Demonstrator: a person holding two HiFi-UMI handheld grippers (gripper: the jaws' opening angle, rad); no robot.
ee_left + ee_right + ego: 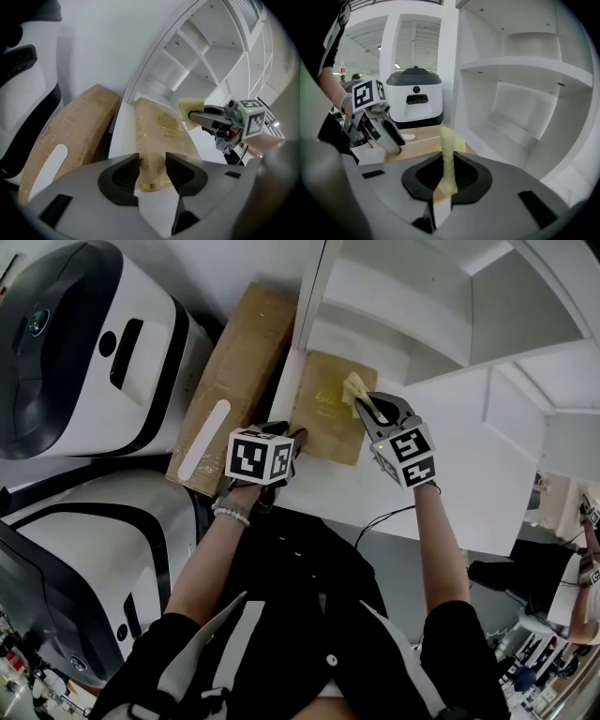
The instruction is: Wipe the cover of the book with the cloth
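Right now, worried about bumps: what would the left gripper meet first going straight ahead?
The book: its near end shows between the left gripper's open jaws, so it would ride along or push that cover. Whether the jaws touch it now is unclear.

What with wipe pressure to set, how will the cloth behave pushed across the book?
Probably floppy: the cloth folds limply from the right gripper's shut jaws. Looks thin, so likely light and may bunch on the book.
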